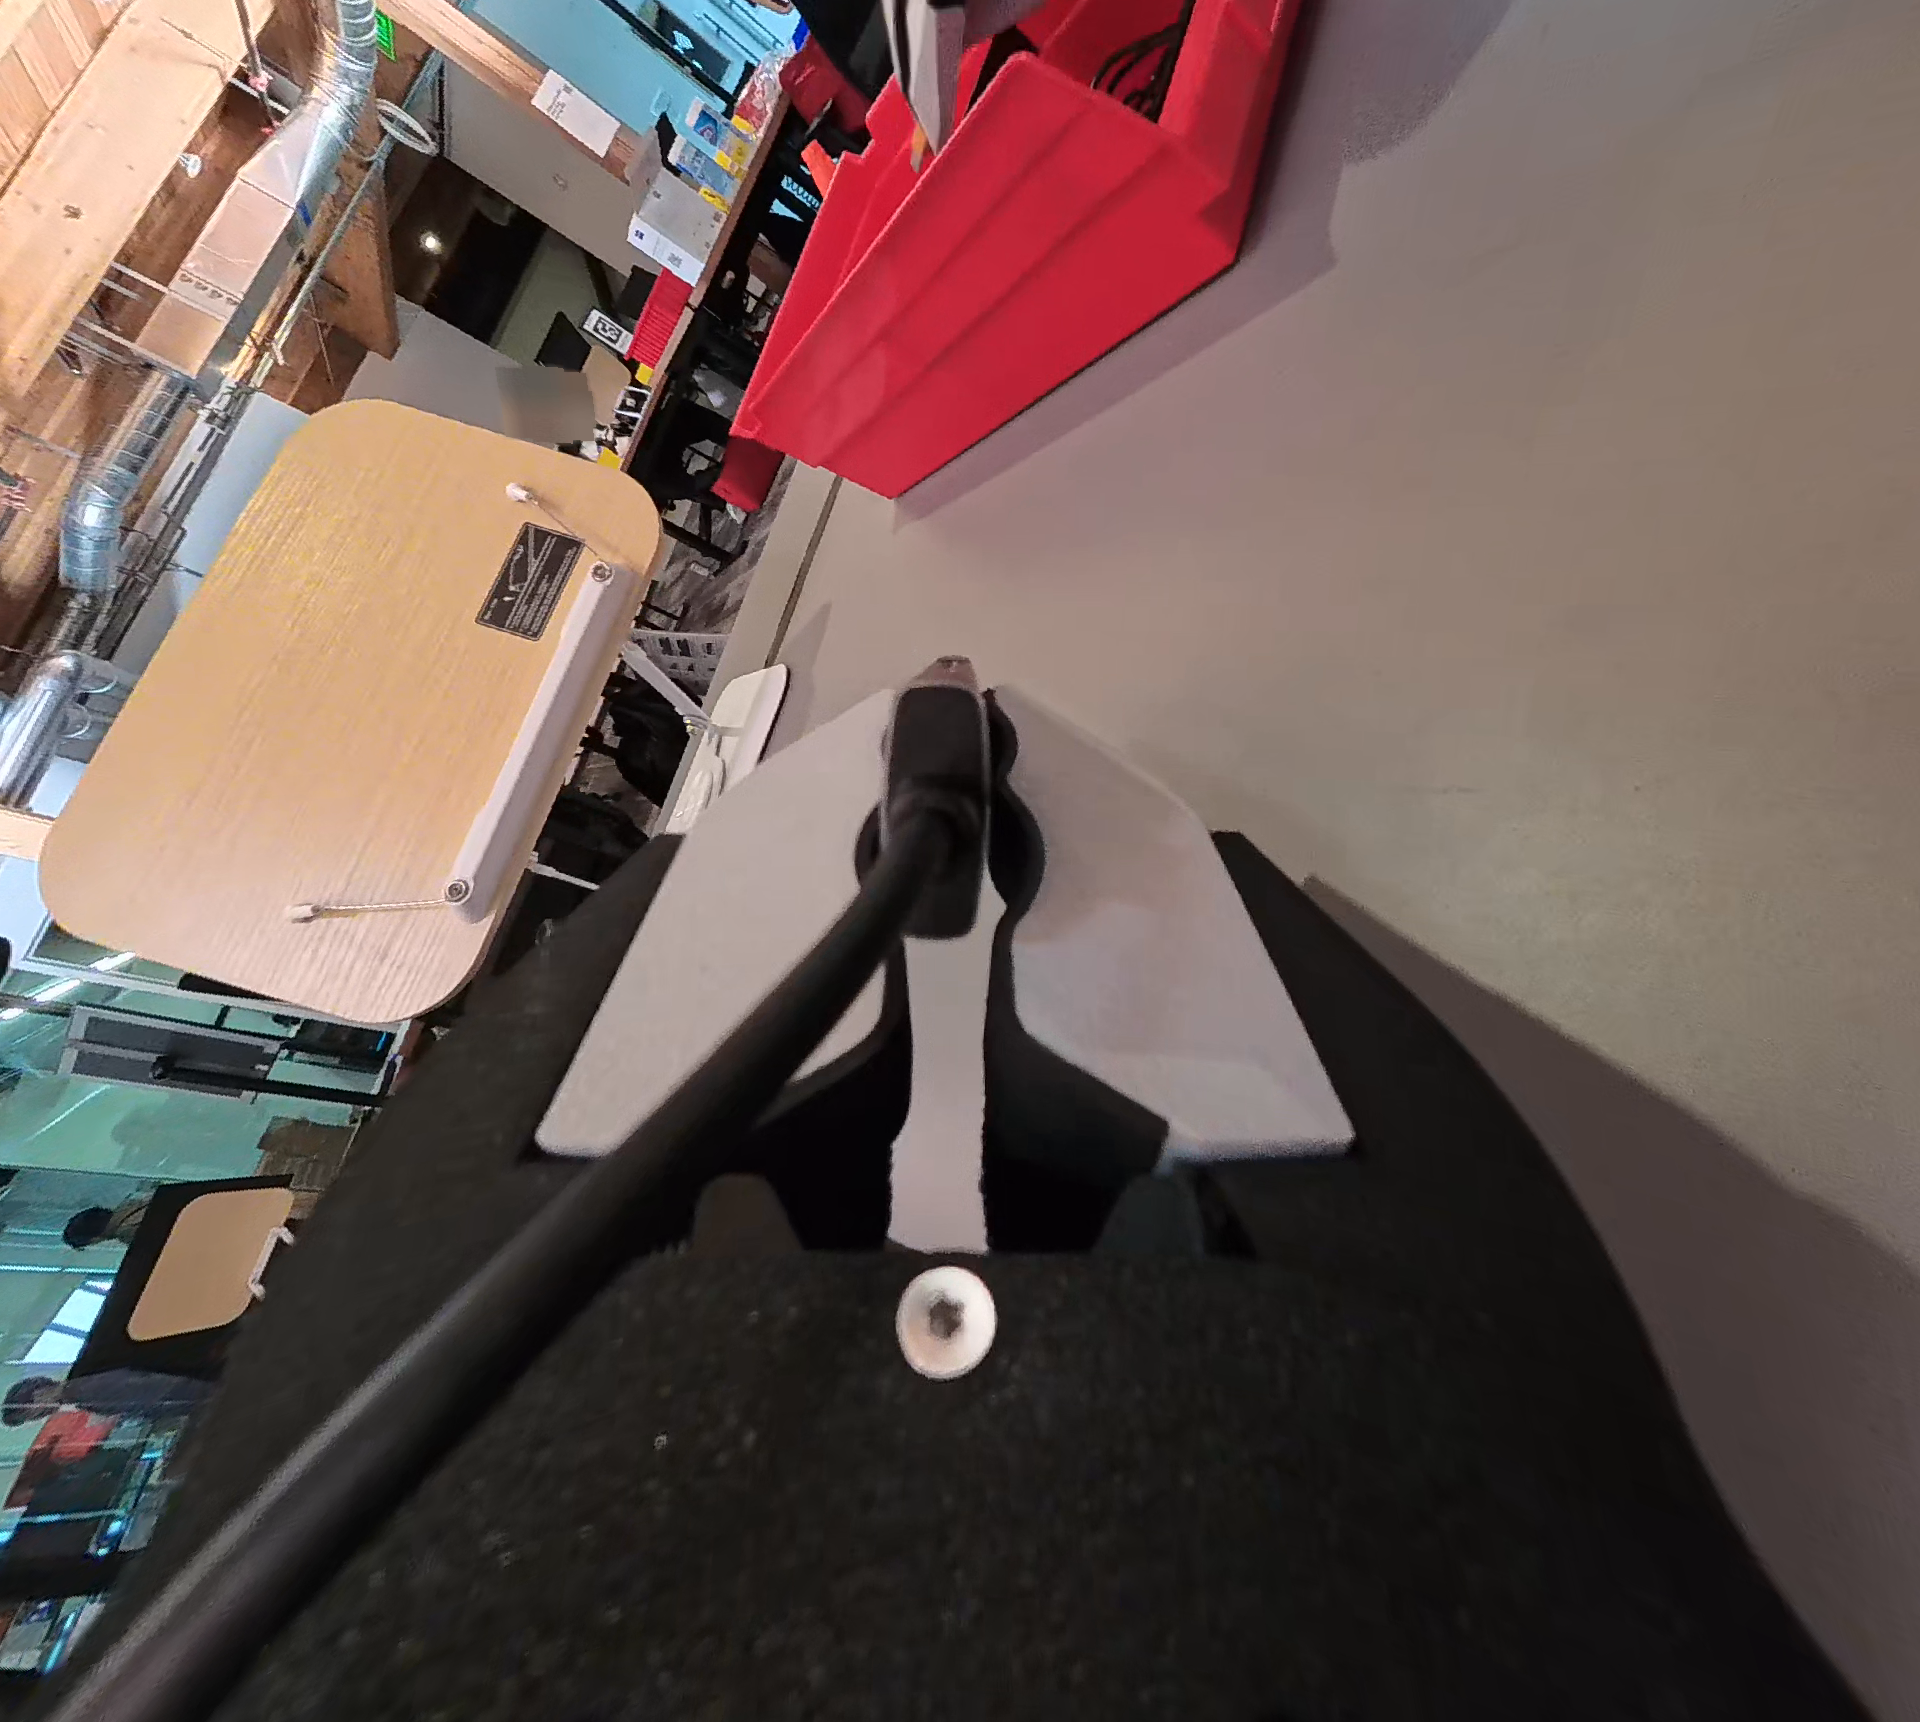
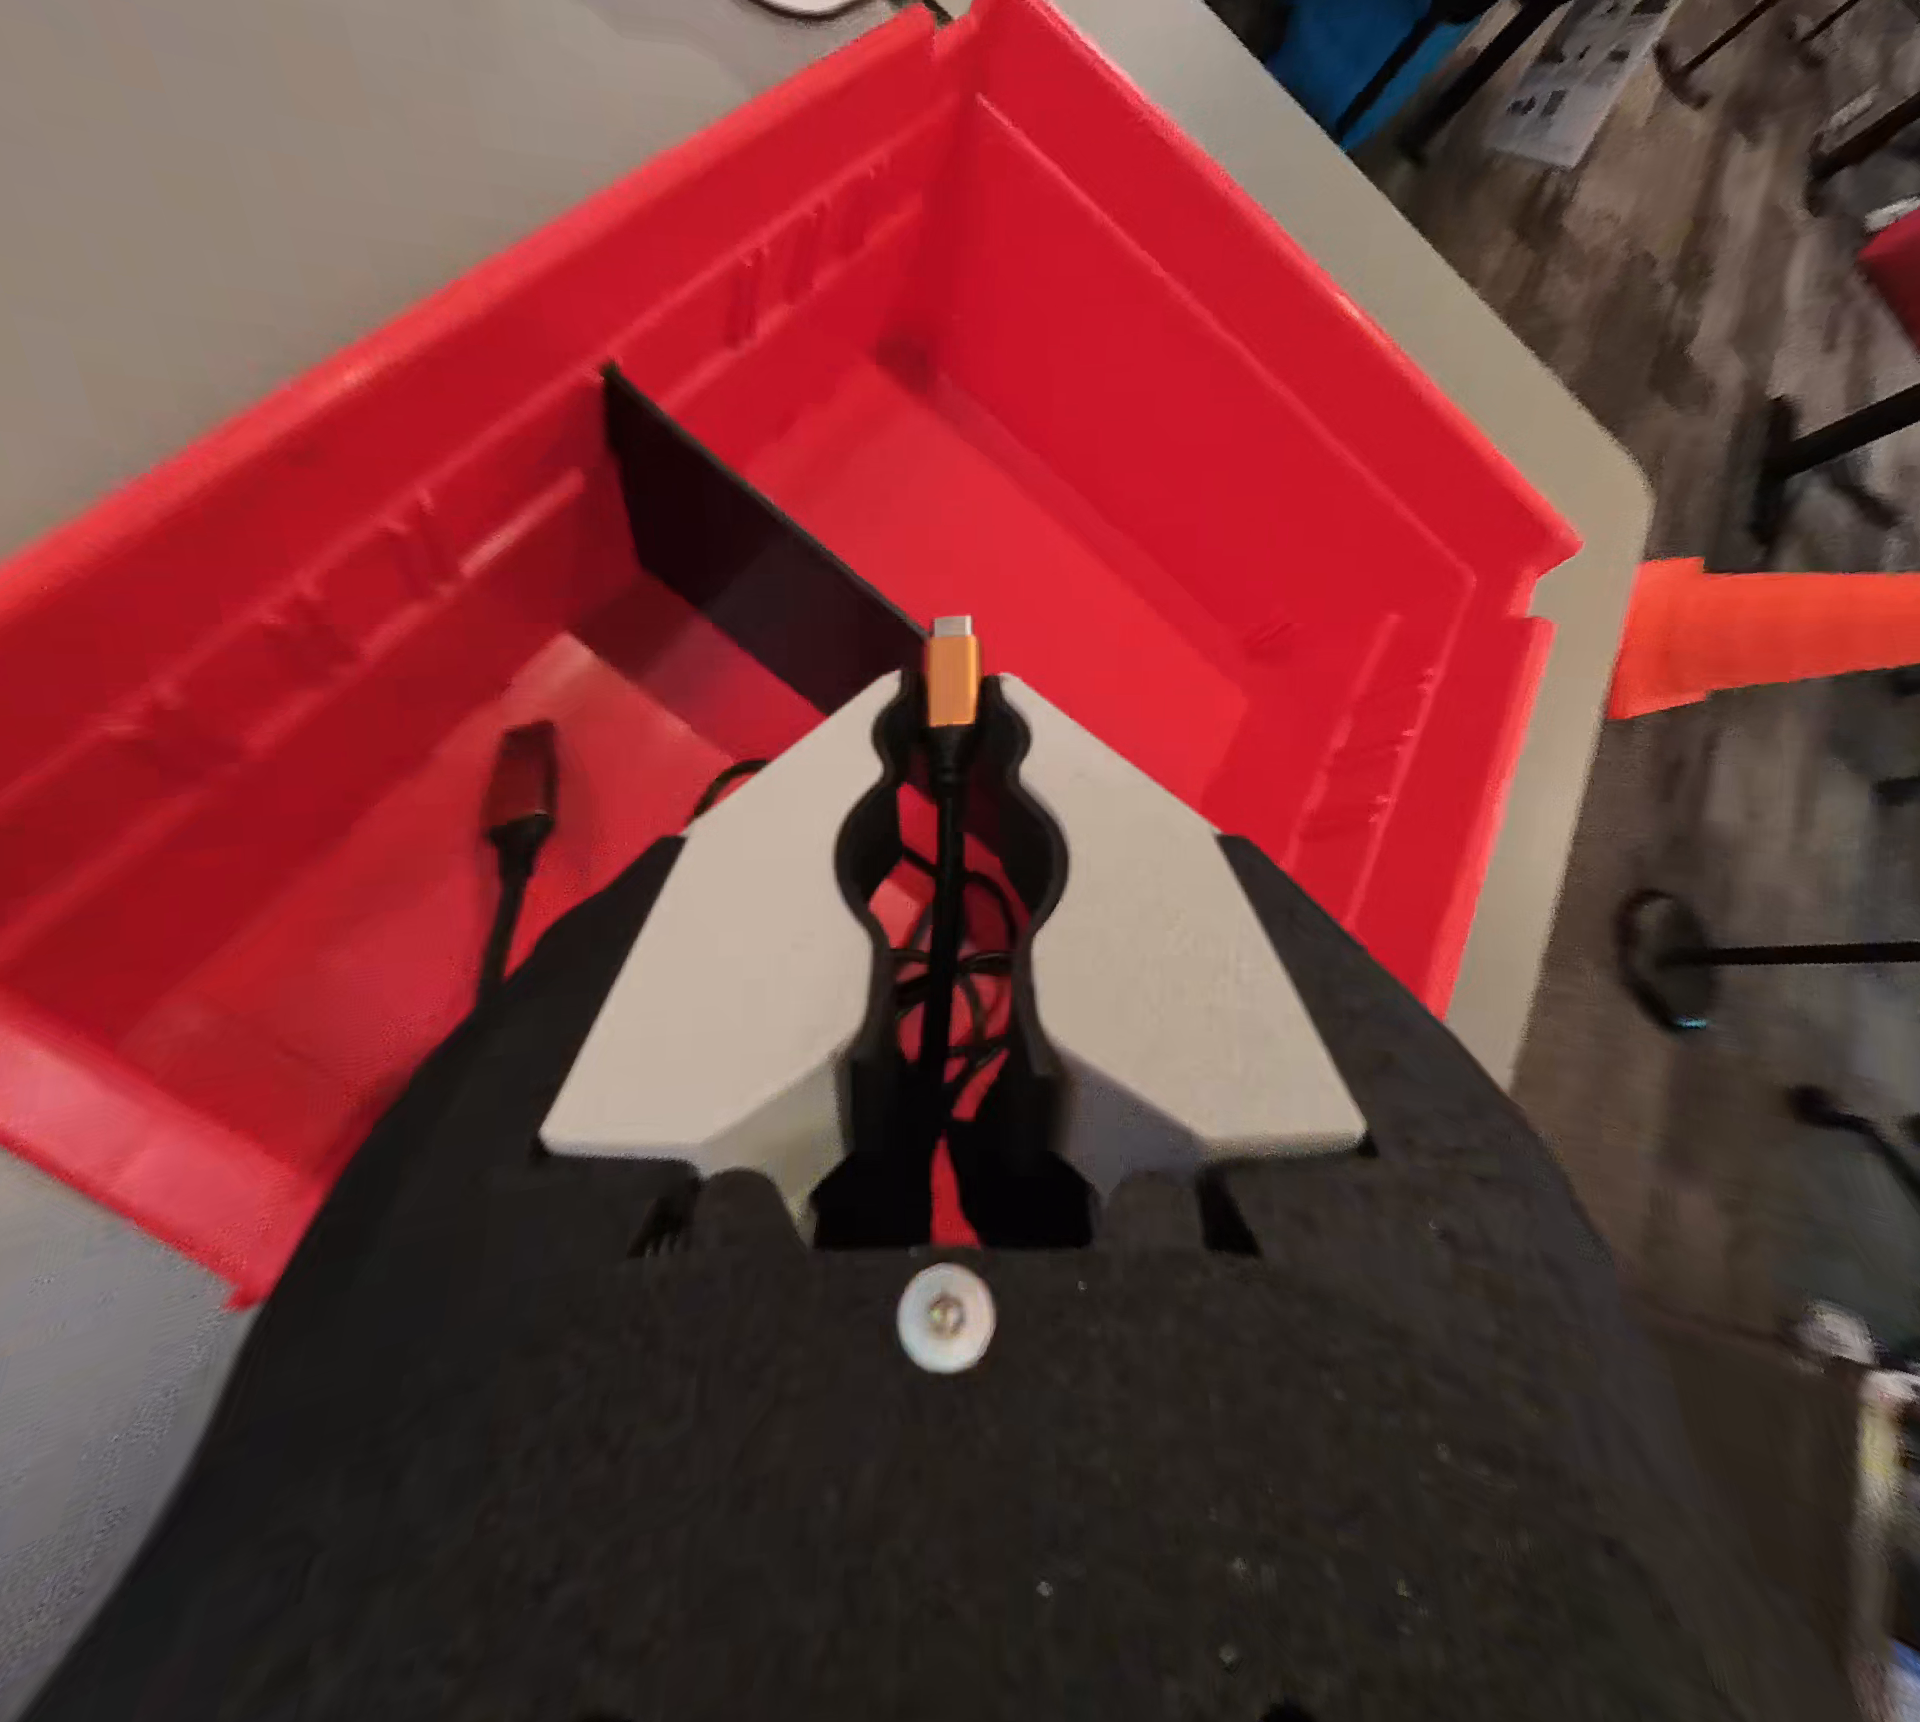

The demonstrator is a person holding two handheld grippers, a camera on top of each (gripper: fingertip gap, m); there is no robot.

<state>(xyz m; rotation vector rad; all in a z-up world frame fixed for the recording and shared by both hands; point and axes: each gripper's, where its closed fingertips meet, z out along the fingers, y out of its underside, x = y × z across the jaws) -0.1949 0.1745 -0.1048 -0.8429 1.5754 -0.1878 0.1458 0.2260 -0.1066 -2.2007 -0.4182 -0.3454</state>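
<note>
left gripper (image 1: 940, 716) pinches a black plug (image 1: 935, 799) above the grey table (image 1: 1455, 633); right gripper (image 2: 951, 685) nips an orange plug (image 2: 951, 680) over the red bin (image 2: 1039, 477) (barely held): it could slip into the bin's coiled cable (image 2: 961, 955).

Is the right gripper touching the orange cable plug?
Touching. In the right wrist view, the right gripper has its jaws closed on the orange plug, whose metal tip sticks out beyond them.
</note>
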